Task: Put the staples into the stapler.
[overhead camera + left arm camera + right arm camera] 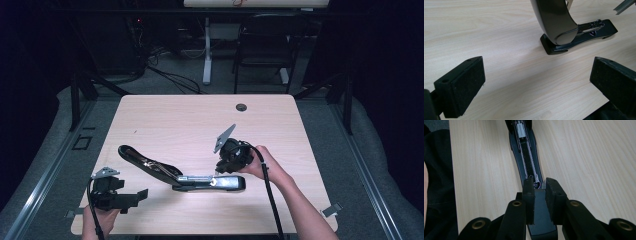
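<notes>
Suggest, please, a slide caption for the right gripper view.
Right gripper, jaws nearly closed, poised over the front end of an opened black stapler on the wooden table.

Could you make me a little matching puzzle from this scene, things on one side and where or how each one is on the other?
Things:
1. stapler
2. left gripper
3. right gripper
4. round hole

States:
A. jaws wide apart, holding nothing
B. at the table's far edge
C. swung open, lying on the table
D. jaws nearly together, over the stapler's base

Pairs: 1-C, 2-A, 3-D, 4-B
</notes>
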`<control>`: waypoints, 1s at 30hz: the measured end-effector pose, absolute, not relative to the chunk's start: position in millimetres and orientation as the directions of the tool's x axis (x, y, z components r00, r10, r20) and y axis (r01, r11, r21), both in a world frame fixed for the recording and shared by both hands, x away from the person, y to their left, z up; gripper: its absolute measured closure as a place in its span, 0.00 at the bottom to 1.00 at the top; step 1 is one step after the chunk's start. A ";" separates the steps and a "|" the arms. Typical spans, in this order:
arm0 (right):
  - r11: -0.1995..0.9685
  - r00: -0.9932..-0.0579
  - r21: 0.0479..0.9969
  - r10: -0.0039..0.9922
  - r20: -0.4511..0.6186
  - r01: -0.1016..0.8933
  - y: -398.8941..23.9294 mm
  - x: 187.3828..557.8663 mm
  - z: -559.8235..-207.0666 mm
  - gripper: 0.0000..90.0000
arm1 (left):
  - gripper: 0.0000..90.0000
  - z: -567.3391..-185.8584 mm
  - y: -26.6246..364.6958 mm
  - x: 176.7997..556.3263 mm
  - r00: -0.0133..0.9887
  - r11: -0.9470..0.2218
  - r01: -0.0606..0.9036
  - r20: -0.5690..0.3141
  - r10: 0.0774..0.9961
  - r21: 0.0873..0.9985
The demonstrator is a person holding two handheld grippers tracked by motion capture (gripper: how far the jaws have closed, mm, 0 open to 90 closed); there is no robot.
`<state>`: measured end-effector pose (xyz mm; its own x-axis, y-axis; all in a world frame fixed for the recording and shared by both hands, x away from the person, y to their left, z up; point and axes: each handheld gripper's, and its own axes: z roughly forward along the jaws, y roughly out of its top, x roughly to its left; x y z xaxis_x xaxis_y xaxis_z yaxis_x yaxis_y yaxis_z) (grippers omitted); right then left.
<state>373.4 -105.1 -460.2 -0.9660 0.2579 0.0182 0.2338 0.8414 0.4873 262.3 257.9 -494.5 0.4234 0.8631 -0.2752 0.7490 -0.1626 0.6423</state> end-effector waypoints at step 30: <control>0.880 -0.986 0.447 0.167 0.024 0.161 -80.5 380.3 -479.2 0.87 | 0.00 -494.6 256.9 262.3 0.430 -0.172 0.747 -0.269 0.862 0.642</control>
<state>380.3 -80.5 -479.2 -0.9856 0.1674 0.0243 0.1605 0.8800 0.4471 262.3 256.9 -494.6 0.4301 0.8618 -0.2689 0.7468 -0.1723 0.6423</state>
